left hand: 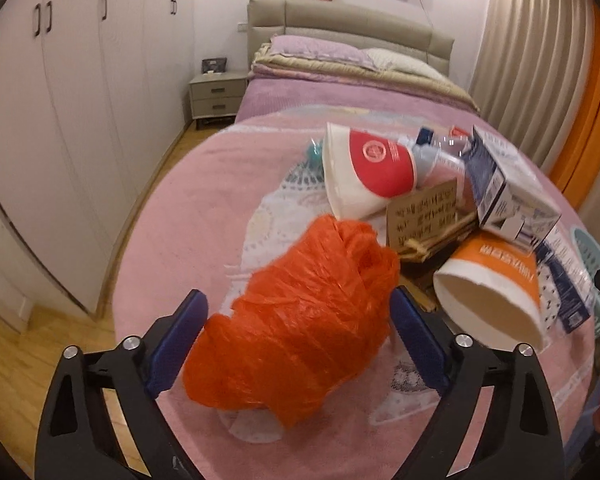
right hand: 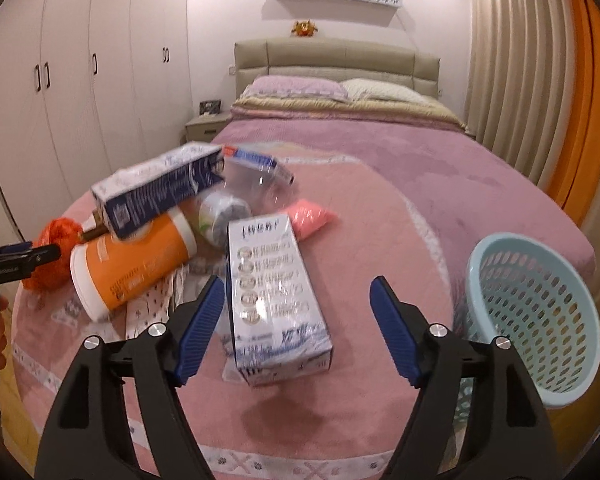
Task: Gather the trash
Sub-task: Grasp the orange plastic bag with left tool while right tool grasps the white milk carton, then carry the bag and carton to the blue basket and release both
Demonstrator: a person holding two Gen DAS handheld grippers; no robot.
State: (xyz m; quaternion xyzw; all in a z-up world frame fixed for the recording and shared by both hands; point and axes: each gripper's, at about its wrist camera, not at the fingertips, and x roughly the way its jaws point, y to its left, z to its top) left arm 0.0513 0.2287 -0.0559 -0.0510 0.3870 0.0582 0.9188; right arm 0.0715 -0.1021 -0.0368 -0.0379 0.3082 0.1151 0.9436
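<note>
left claw (left hand: 300,316) angled down, apparently straddling orange bag (left hand: 300,320)

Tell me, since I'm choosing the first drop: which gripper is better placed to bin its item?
Probably the right gripper: its open jaws straddle the carton, and the basket stands just beside it.
</note>
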